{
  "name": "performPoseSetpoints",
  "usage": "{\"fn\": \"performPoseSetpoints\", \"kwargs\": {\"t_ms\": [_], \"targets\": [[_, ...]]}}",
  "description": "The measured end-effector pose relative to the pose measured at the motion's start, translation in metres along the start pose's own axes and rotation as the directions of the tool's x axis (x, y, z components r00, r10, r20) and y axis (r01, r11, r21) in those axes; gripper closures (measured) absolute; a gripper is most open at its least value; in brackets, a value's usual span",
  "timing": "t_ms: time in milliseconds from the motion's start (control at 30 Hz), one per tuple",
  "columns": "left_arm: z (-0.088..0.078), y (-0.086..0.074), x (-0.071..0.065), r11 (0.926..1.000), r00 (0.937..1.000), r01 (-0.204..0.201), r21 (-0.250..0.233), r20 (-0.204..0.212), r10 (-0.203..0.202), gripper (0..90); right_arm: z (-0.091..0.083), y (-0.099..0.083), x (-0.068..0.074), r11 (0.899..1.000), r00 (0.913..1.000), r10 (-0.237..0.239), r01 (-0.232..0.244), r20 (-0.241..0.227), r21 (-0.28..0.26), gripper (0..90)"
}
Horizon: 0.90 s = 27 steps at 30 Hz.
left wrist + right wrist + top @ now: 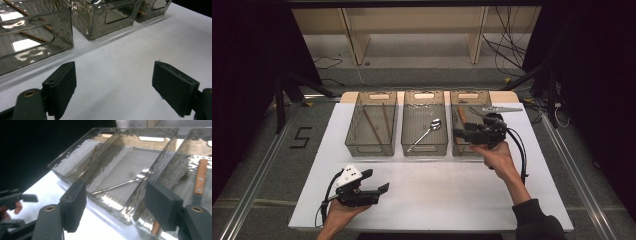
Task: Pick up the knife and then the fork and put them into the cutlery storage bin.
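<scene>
- Step in hand, as I judge it: sorting cutlery into three clear bins at the top centre of the high view. The right gripper [464, 134] is at the front of the right bin [457, 150], centre-right of the frame, its jaws spread with nothing between them.
- The wooden-handled utensil [200, 180] lies inside that right bin, at the right edge of the right gripper view. Its long axis runs nearly top to bottom in that view, wooden handle toward the top; which way its working end points I cannot tell, because it is hidden by the bin wall and the jaw.
- To do this step well: draw the right gripper clear of the bin rim on a level path, keeping the jaws apart so no pad catches the wall or drags the utensil.
- The left gripper [377, 187] rests low at the lower left of the high view, over the white table [437, 190], jaws wide apart and holding nothing. Keep it parked there, clear of the other hand's path.
- For reference: the spoon [426, 132] lies diagonally in the middle bin [424, 148]; two chopsticks [377, 125] lie lengthwise in the left bin [369, 149].
</scene>
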<state>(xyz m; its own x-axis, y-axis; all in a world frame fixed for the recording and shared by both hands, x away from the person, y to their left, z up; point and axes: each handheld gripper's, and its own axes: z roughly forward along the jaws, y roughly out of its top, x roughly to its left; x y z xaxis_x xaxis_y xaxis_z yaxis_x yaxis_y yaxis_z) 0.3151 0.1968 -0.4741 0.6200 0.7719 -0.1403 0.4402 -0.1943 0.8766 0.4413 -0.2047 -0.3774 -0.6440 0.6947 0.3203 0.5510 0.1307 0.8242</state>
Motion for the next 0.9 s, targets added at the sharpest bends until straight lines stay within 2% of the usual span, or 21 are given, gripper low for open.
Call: {"fn": "performPoseSetpoints", "kwargs": {"t_ms": [133,300,433,500,567,900], "targets": [[0.0,0.0,0.0,1.0,1.0,0.007,0.002,0.004,-0.007,19.1,-0.005,-0.015,0.01,0.999,0.9993,-0.031,0.03,-0.02,-0.021,32.4],[0.0,-0.001,0.001,0.9999,0.9999,0.012,0.008,0.002,-0.012,19.0,-0.011,-0.035,0.019,0.998,0.998,-0.048,0.046,-0.041,-0.044,31.4],[0.0,0.0,0.0,0.9999,0.9999,0.011,0.009,0.009,-0.011,18.9,-0.016,-0.052,0.025,0.995,0.9953,-0.091,0.09,-0.033,-0.05,31.4],[0.0,0.0,0.0,0.9997,0.9996,0.023,0.005,0.015,-0.023,18.8,-0.02,-0.06,0.027,0.994,0.9945,-0.094,0.091,-0.045,-0.059,31.4],[-0.001,0.0,0.0,0.9998,0.9997,0.017,0.007,0.016,-0.017,18.8,-0.023,-0.068,0.029,0.993,0.9938,-0.097,0.093,-0.053,-0.067,31.2],[0.0,0.0,-0.003,0.9999,0.9995,0.01,0.011,0.03,-0.011,18.6,-0.039,-0.101,0.035,0.985,0.9884,-0.142,0.135,-0.054,-0.111,29.7]]}}
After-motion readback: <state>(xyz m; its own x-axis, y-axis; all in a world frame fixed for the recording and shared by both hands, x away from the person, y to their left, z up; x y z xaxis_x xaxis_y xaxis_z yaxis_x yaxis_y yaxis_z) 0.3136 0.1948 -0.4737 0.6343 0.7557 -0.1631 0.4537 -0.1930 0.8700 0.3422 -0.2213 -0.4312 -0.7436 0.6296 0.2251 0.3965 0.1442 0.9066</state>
